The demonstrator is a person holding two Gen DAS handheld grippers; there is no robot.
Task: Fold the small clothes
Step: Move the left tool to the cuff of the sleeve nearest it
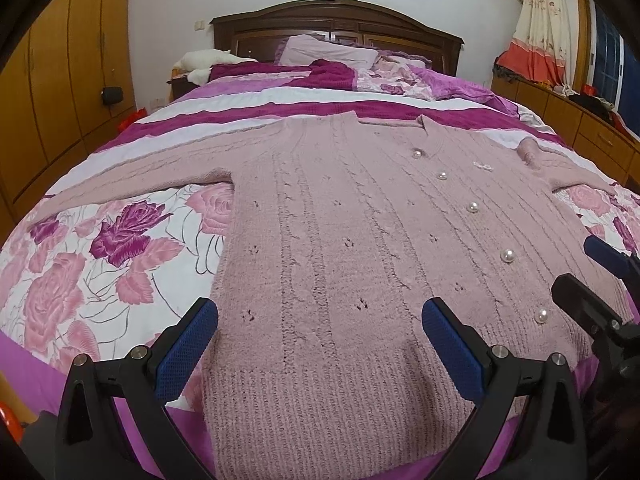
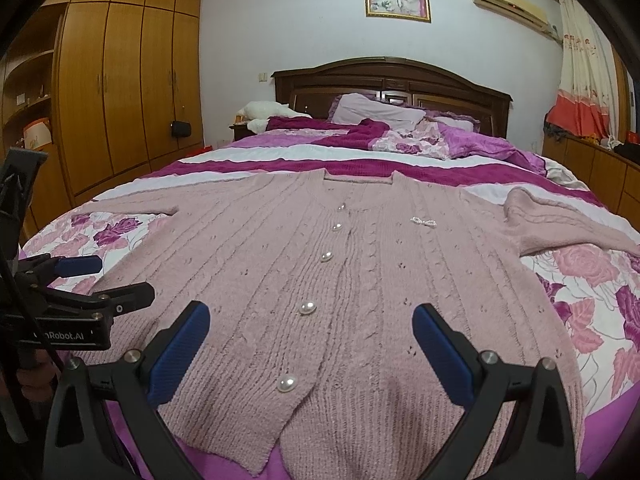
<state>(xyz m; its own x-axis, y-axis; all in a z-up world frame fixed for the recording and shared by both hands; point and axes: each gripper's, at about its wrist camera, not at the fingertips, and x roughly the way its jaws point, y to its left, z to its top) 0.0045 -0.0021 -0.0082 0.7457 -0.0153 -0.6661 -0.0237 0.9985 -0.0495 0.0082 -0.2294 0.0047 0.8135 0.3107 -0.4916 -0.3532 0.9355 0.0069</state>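
- A pink knitted cardigan (image 2: 352, 280) lies flat, buttoned, on a floral bedspread (image 2: 580, 312).
- Wooden headboard (image 2: 392, 80) at twelve o'clock; wardrobe (image 2: 120, 92) at ten.
- Left gripper (image 1: 320, 344) and right gripper (image 2: 312, 340) hover spread wide, empty, above the hem.

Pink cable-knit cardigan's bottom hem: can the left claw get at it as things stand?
Probably yes. The left claw hangs open directly above the pink cable-knit cardigan near its ribbed bottom hem, with nothing lying between them.
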